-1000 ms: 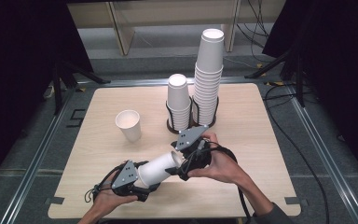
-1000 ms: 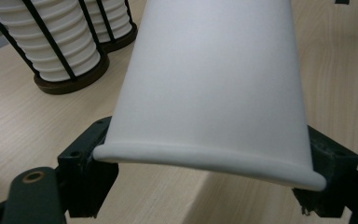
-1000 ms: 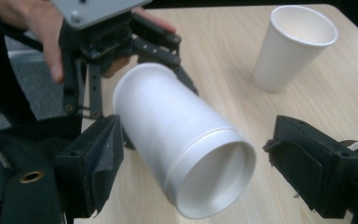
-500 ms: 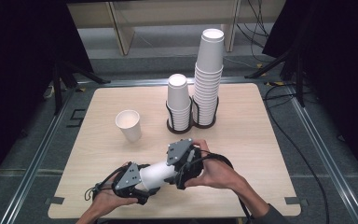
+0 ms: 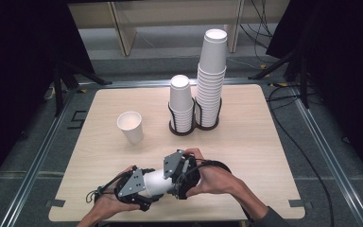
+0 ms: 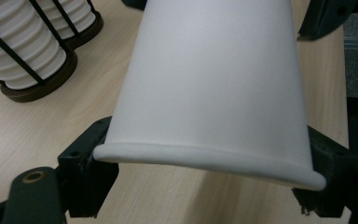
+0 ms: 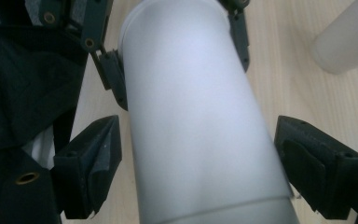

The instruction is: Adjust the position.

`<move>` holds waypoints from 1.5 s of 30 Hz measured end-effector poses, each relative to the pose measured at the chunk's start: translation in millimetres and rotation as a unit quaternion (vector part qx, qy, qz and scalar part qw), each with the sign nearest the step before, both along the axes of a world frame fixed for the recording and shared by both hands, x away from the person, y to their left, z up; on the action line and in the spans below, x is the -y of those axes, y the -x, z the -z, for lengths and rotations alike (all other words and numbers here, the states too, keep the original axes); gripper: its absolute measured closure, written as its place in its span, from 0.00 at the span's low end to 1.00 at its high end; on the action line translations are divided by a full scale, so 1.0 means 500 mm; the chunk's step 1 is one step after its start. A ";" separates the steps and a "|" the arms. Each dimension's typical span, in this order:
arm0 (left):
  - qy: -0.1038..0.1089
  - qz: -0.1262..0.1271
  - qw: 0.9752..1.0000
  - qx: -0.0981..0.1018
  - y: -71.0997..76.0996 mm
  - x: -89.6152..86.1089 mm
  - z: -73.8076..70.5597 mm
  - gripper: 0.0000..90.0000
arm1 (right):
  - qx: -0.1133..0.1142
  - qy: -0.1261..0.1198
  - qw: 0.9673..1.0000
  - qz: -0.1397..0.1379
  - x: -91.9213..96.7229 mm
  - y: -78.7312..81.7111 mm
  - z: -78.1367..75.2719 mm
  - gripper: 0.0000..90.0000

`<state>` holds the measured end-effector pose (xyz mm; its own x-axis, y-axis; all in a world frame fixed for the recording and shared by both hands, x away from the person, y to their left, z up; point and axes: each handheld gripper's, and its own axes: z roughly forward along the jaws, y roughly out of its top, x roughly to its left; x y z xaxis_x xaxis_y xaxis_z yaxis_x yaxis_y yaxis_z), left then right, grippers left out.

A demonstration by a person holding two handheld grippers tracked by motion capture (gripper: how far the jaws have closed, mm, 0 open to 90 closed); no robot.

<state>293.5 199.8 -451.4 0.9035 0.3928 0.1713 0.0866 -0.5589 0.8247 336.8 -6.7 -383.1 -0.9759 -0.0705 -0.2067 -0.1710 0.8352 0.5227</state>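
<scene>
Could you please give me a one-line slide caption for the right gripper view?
Right tongs open around the white paper cup that the left tongs grip.

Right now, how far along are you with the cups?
One cup already stands alone on the table, away from the two stacks in the holder. In hand: the left gripper is shut on a second white cup near its rim, while the right gripper sits open around its other end, jaws not touching. Left to do: probably pull it apart or set it down.
</scene>
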 end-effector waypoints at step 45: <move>0.265 -0.044 0.962 -0.047 -0.025 -0.061 -0.008 0.16 | -0.104 -0.198 0.974 0.035 0.104 -0.083 -0.009 0.26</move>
<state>306.2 230.1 -447.3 0.8644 0.4780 -0.1558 0.2029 -0.0483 0.9780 378.4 -58.8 -378.8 -0.9991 0.0430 -0.0019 0.0228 0.5670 0.8234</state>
